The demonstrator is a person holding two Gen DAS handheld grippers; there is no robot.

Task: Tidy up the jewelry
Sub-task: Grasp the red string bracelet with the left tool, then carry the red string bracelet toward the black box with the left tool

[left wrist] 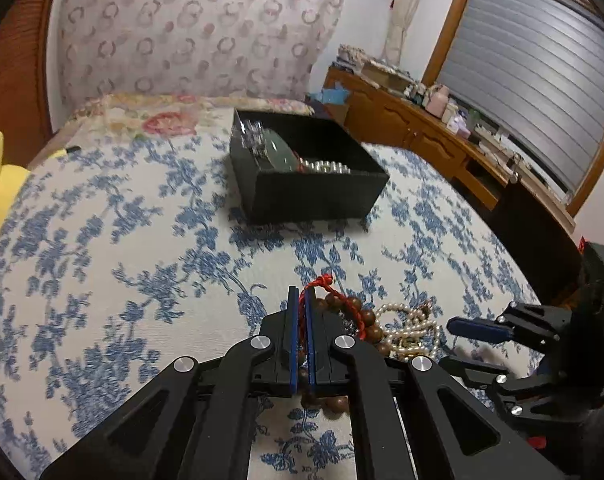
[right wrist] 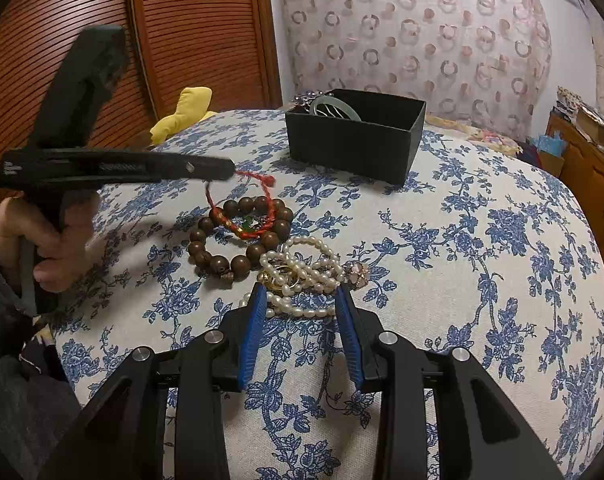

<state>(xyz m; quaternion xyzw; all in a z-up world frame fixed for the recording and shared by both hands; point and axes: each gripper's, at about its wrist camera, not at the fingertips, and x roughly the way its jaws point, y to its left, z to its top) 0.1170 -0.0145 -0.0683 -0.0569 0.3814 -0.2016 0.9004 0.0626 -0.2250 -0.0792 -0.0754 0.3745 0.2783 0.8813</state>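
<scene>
Presently the left gripper (left wrist: pixel 301 296), low centre, is clamped on the red cord (left wrist: pixel 334 292); right gripper (right wrist: pixel 301 300) part-open, empty, by pearls (right wrist: pixel 302 268). Next: carry the cord to the box (left wrist: pixel 314 196), upper centre.

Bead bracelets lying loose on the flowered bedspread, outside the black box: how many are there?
2, maybe more. A brown wooden bead bracelet lies left, under the red braided cord. A tangled white pearl strand touches its right side; the tangle may hold several strands.
</scene>
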